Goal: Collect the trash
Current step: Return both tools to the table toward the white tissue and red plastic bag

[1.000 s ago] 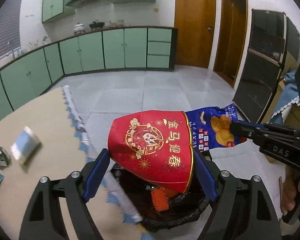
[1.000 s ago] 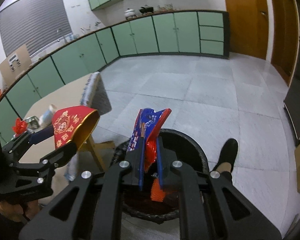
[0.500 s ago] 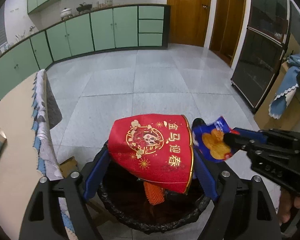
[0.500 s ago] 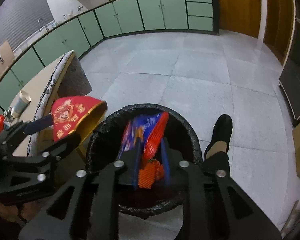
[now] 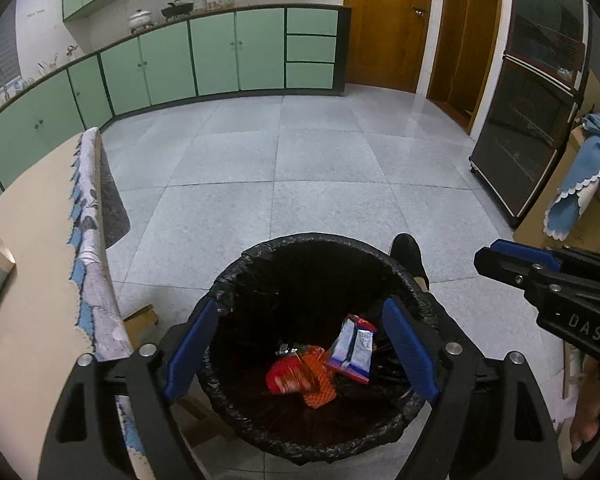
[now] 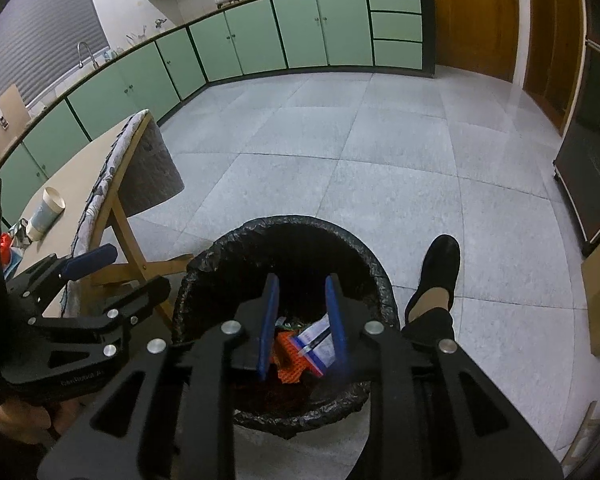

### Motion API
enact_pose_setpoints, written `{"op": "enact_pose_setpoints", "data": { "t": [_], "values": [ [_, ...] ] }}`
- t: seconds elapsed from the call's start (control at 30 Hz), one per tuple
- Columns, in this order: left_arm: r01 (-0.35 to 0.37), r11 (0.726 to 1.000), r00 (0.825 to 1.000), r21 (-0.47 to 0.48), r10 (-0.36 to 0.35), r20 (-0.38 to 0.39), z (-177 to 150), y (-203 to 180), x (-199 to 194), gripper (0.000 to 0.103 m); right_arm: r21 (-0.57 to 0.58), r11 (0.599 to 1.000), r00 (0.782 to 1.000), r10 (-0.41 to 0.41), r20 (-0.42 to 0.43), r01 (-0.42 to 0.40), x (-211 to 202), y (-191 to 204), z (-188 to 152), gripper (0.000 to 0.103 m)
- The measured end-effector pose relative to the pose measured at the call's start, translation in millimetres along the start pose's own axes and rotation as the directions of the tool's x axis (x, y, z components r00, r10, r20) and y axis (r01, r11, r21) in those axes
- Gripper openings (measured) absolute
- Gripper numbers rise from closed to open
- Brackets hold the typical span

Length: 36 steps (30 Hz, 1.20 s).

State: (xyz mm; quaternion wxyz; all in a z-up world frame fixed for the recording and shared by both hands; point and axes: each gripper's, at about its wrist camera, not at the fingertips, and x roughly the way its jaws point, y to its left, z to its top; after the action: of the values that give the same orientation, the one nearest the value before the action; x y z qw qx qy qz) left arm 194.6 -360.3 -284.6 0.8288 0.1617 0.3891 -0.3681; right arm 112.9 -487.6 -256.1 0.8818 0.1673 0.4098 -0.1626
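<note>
Both your left gripper (image 5: pixel 300 350) and right gripper (image 6: pixel 303 328) now hang empty and parted, the right's jaws having just opened, with the red paper wrapper (image 5: pixel 286 376) and blue snack packet (image 5: pixel 352 346) dropped into the black-lined round bin (image 5: pixel 236 280), so head back for more trash.

A grey tiled floor (image 5: pixel 316 168) is seen mid-frame, bounded by green cabinets (image 5: pixel 236 52) at upper left, wooden doors (image 5: pixel 388 24) at upper right, and a dark glass-fronted cabinet (image 5: pixel 532 108) at right.

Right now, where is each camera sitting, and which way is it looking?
Left wrist: rides the left gripper, looks down into the trash bin; its open blue fingers and the right gripper show.
Right wrist: rides the right gripper, looks down into the bin; a black shoe and the left gripper show.
Both share the bin, the wrappers, the table and the green cabinets.
</note>
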Motion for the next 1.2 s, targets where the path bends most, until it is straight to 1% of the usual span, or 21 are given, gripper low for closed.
{"op": "enact_pose_setpoints", "data": {
  "t": [0.13, 0.27, 0.33, 0.37, 0.43, 0.57, 0.63, 0.73, 0.83, 0.9, 0.93, 0.97, 1.0, 1.03, 1.07, 1.1, 1.2],
  "values": [
    [-0.012, 1.0, 1.0, -0.018, 0.012, 0.013, 1, 9, -9, 0.083, -0.006, 1.0, 1.0, 0.002, 0.009, -0.002, -7, 3, 1, 0.025],
    [-0.027, 0.999, 0.999, -0.045, 0.029, 0.035, -1, 23, -26, 0.084, -0.017, 1.0, 1.0, 0.012, 0.012, -0.012, -13, 12, 2, 0.025],
    [-0.037, 0.998, 0.998, -0.059, 0.039, 0.045, -4, 30, -36, 0.084, -0.034, 0.999, 1.0, 0.022, 0.017, -0.022, -17, 20, 2, 0.028],
    [-0.044, 0.997, 0.997, -0.07, 0.048, 0.052, -7, 36, -43, 0.085, -0.047, 0.998, 0.999, 0.03, 0.023, -0.029, -21, 28, 3, 0.029],
    [-0.066, 0.994, 0.995, -0.088, 0.072, 0.068, -14, 48, -59, 0.085, -0.071, 0.996, 0.998, 0.05, 0.032, -0.047, -27, 44, 4, 0.037],
    [-0.127, 0.982, 0.987, -0.139, 0.14, 0.085, -32, 79, -94, 0.087, -0.137, 0.984, 0.992, 0.121, 0.039, -0.115, -36, 85, 5, 0.043],
    [-0.174, 0.971, 0.977, -0.165, 0.191, 0.092, -44, 99, -114, 0.087, -0.186, 0.969, 0.985, 0.17, 0.03, -0.161, -40, 115, 4, 0.045],
    [-0.258, 0.942, 0.954, -0.215, 0.283, 0.099, -66, 136, -149, 0.088, -0.253, 0.942, 0.973, 0.231, 0.005, -0.222, -39, 160, 1, 0.046],
    [-0.352, 0.891, 0.917, -0.287, 0.39, 0.088, -95, 183, -187, 0.089, -0.304, 0.91, 0.957, 0.289, -0.026, -0.283, -37, 205, -2, 0.046],
    [-0.395, 0.859, 0.893, -0.326, 0.442, 0.082, -110, 209, -206, 0.089, -0.348, 0.88, 0.944, 0.326, -0.05, -0.322, -37, 239, -6, 0.046],
    [-0.431, 0.828, 0.871, -0.358, 0.486, 0.077, -121, 226, -220, 0.089, -0.362, 0.871, 0.94, 0.336, -0.056, -0.333, -37, 249, -7, 0.046],
    [-0.451, 0.805, 0.855, -0.385, 0.514, 0.074, -130, 240, -230, 0.089, -0.377, 0.858, 0.934, 0.351, -0.063, -0.348, -39, 263, -8, 0.046],
    [-0.466, 0.784, 0.841, -0.41, 0.537, 0.071, -140, 252, -239, 0.089, -0.397, 0.84, 0.925, 0.372, -0.073, -0.369, -40, 282, -10, 0.046],
    [-0.475, 0.767, 0.831, -0.431, 0.553, 0.069, -147, 261, -245, 0.089, -0.408, 0.83, 0.921, 0.382, -0.079, -0.379, -42, 291, -12, 0.046],
    [-0.488, 0.742, 0.815, -0.46, 0.576, 0.065, -156, 277, -255, 0.089, -0.423, 0.816, 0.914, 0.396, -0.088, -0.395, -43, 307, -14, 0.046],
    [-0.499, 0.722, 0.802, -0.48, 0.594, 0.061, -162, 288, -261, 0.089, -0.433, 0.804, 0.908, 0.406, -0.097, -0.406, -43, 320, -15, 0.047],
    [-0.513, 0.689, 0.787, -0.512, 0.615, 0.039, -175, 316, -264, 0.089, -0.461, 0.775, 0.896, 0.427, -0.122, -0.432, -41, 351, -20, 0.047]
  ]
}}
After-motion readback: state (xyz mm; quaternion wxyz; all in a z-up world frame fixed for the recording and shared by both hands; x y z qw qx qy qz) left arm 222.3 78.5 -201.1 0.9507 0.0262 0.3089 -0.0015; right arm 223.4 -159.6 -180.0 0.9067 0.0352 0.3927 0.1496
